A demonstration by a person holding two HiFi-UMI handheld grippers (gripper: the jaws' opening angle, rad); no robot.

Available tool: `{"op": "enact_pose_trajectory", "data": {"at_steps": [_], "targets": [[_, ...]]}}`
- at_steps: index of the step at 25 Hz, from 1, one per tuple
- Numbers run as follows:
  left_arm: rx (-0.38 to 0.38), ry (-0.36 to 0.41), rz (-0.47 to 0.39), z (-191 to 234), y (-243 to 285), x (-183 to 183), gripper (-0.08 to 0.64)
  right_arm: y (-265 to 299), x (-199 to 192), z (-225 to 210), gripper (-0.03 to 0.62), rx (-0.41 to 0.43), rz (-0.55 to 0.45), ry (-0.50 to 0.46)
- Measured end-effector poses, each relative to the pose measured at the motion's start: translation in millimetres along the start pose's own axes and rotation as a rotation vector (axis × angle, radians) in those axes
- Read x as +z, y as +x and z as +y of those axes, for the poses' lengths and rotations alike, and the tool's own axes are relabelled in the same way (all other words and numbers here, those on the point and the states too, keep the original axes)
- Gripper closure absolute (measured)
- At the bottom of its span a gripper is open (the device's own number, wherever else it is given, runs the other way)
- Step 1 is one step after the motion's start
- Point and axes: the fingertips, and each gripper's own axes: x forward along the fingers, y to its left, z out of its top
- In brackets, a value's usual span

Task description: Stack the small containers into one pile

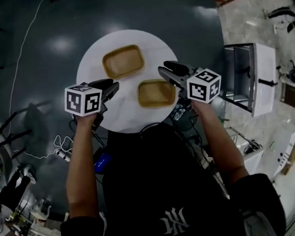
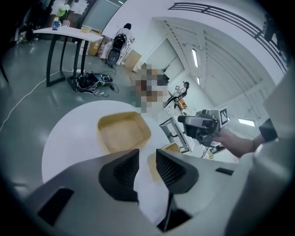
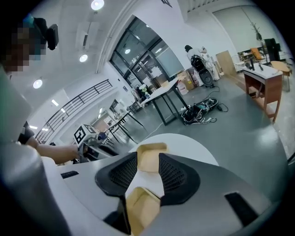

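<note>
On the white table, the far-left container and near-right container sit apart, both empty. The left gripper and right gripper hover released and empty. Only the head view shows both containers whole.

Two small tan containers, far container and near container, lie unstacked on the round white table.
Both are shallow rectangular trays with rounded corners, upright, open side up and empty. The far container sits near the table's middle. The near container lies apart from it, towards the right edge.
</note>
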Motion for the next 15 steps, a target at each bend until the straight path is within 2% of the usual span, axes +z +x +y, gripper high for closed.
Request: {"op": "enact_pose_trajectory", "data": {"at_steps": [8,15], "targets": [[0.026,-0.051,-0.035,23.8,-5.2,7.4,0.45,44.1,11.4,-4.0,0.428,0.033,0.069,-0.022],[0.063,-0.103,-0.056,53.8,-7.2,9.0,0.456,71.8,6.3,-14.1,0.428,0.031,0.125,-0.013]]}}
